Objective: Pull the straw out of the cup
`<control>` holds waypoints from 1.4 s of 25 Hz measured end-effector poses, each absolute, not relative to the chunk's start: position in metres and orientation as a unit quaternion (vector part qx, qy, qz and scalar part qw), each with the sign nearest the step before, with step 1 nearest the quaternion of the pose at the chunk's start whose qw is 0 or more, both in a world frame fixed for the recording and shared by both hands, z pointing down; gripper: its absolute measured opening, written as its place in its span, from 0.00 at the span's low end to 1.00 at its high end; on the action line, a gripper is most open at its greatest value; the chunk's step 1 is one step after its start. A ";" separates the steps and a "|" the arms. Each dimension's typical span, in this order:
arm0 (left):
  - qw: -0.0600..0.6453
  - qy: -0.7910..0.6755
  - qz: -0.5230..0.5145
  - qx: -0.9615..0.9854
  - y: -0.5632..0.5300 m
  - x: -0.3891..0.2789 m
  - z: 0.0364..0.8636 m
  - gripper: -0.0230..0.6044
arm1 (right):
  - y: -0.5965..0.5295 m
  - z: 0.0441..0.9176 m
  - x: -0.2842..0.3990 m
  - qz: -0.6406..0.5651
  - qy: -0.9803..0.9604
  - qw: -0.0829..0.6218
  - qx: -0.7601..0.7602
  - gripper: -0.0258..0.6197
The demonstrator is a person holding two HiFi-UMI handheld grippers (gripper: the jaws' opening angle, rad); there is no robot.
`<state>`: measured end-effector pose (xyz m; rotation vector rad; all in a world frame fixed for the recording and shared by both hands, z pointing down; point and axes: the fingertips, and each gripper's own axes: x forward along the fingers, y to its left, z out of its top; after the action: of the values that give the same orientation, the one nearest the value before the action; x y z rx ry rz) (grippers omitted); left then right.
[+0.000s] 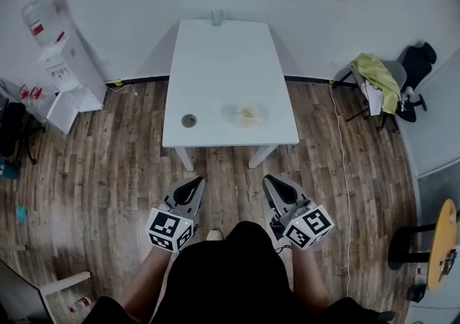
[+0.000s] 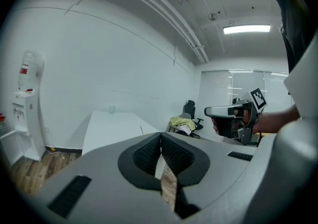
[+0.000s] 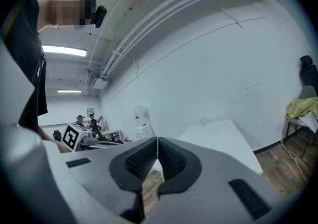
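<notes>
One white table (image 1: 215,64) on wood floor (image 1: 108,172). Short of its near edge, left gripper (image 1: 191,184) and right gripper (image 1: 276,184), jaws closed together, empty. Clear cup (image 1: 247,113) by the near edge, right of middle; straw too small to tell. Glass (image 1: 217,17) at mid far edge.

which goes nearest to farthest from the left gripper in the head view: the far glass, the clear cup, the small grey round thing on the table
1. small grey round thing: near left corner of the table, straight ahead of the left gripper.
2. clear cup: near edge, off to the right.
3. glass: middle of the far edge.
</notes>
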<state>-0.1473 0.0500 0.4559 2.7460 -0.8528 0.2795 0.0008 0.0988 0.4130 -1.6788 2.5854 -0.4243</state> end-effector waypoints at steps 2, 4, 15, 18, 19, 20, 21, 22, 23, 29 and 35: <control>0.129 -0.291 0.098 0.943 0.048 -0.151 0.459 0.06 | 0.097 0.412 -0.003 -0.136 0.831 0.012 -0.540 0.07; 0.130 -0.287 0.095 0.944 0.047 -0.151 0.458 0.06 | 0.094 0.411 -0.002 -0.135 0.830 0.008 -0.540 0.07; 0.140 -0.284 0.083 0.945 0.039 -0.149 0.461 0.06 | 0.081 0.408 -0.004 -0.132 0.833 -0.006 -0.537 0.07; 0.140 -0.288 0.084 0.944 0.036 -0.146 0.463 0.06 | 0.076 0.411 -0.001 -0.132 0.836 -0.006 -0.533 0.07; 0.140 -0.289 0.084 0.943 0.034 -0.144 0.464 0.06 | 0.073 0.412 0.000 -0.132 0.837 -0.007 -0.531 0.07; 0.139 -0.290 0.085 0.943 0.032 -0.142 0.464 0.06 | 0.070 0.413 0.001 -0.131 0.838 -0.008 -0.530 0.07; 0.139 -0.291 0.087 0.943 0.029 -0.140 0.464 0.06 | 0.067 0.414 0.003 -0.131 0.839 -0.008 -0.528 0.07; 0.139 -0.292 0.088 0.942 0.026 -0.138 0.465 0.06 | 0.063 0.416 0.004 -0.132 0.840 -0.008 -0.527 0.08; 0.139 -0.294 0.090 0.941 0.024 -0.135 0.466 0.06 | 0.060 0.418 0.007 -0.133 0.841 -0.007 -0.525 0.07; 0.136 -0.296 0.097 0.940 0.005 -0.109 0.468 0.06 | 0.039 0.427 0.032 -0.146 0.844 0.003 -0.516 0.07; 0.132 -0.306 0.105 0.937 -0.027 -0.085 0.465 0.06 | 0.000 0.433 0.054 -0.147 0.854 -0.005 -0.500 0.07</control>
<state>-0.0848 -0.0268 0.4654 2.7185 -0.8876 0.3039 0.0540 0.0004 0.4329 -1.5745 2.6906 -0.4640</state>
